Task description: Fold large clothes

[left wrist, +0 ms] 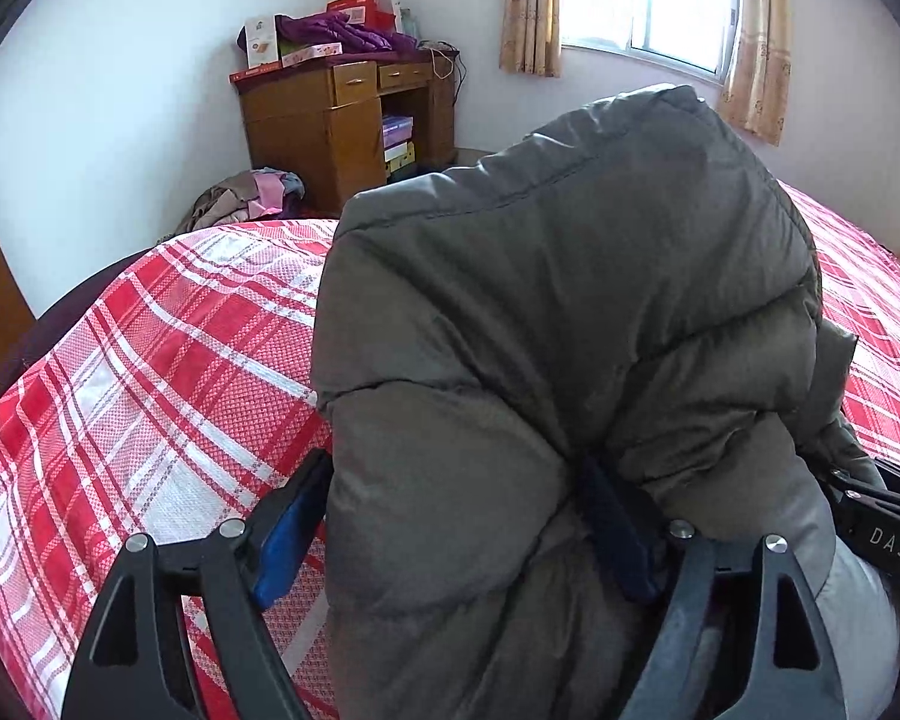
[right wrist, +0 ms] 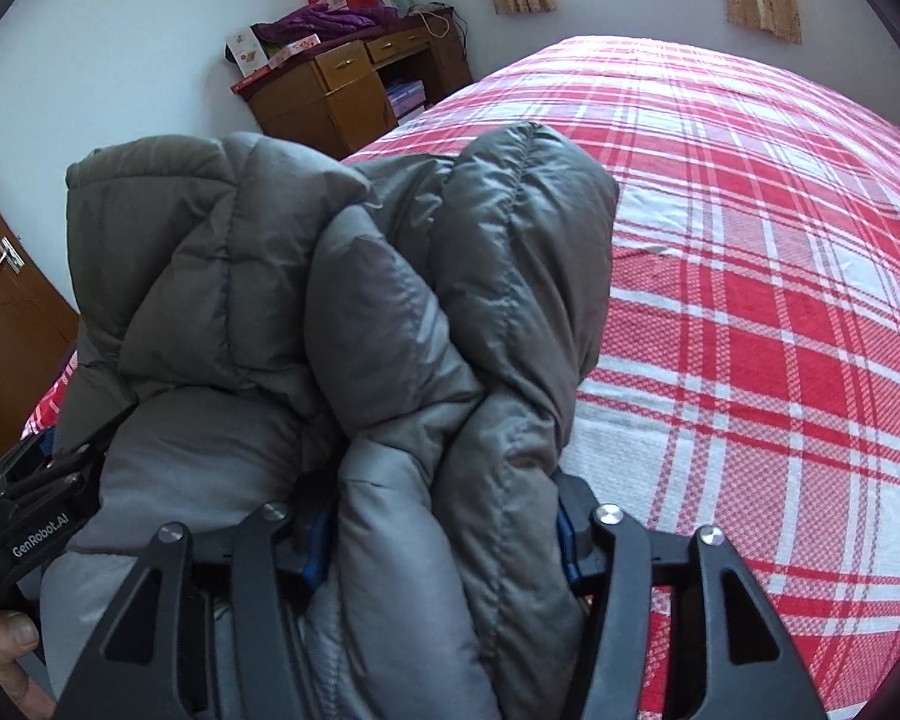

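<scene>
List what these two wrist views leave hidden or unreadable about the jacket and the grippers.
- Left wrist view: the jacket bulges over the left gripper, so contact at its right pad cannot be made out.
- Right wrist view: jacket folds fill the right gripper and hide both pads.
- Both views: the jacket's lower part is cut off by the bottom edge.

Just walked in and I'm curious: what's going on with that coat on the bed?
A person is folding a grey puffer coat on a red plaid bed, with tongs in each hand. The coat lies bunched up. Both the left tongs and right tongs straddle folds of it, jaws apart, not pinching.
</scene>
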